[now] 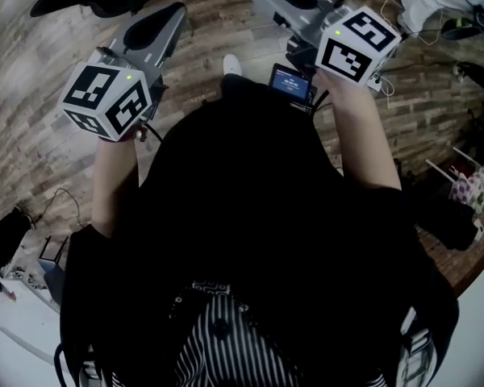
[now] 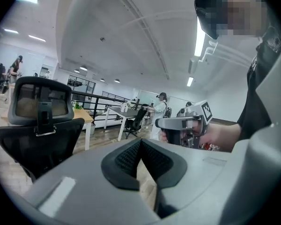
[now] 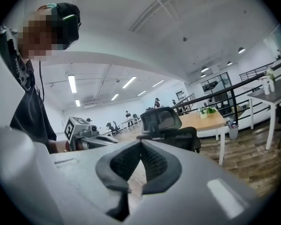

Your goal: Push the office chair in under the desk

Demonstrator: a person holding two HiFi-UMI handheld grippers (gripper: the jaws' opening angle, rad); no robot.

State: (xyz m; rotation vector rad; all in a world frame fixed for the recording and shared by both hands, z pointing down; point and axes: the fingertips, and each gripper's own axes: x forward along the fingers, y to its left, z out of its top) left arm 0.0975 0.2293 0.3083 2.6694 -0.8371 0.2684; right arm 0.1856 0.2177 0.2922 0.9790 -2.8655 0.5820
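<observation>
Left gripper (image 2: pixel 140 146): grey jaws with black ribbed pads, closed together, with nothing between them. Right gripper (image 3: pixel 140 149): the same condition. The head view shows both grippers held side by side, near level, over a wood-plank floor (image 1: pixel 32 47).

Only the gripper views show the black mesh office chair with headrest (image 3: pixel 167 125). It stands ahead of both grippers and apart from them, upright, in front of the wooden-topped white-legged desk (image 3: pixel 203 121), not under it.

A small pale bin (image 3: pixel 232 131), seen in the right gripper view alone, stands by the desk leg. Its contents are too small to identify.
</observation>
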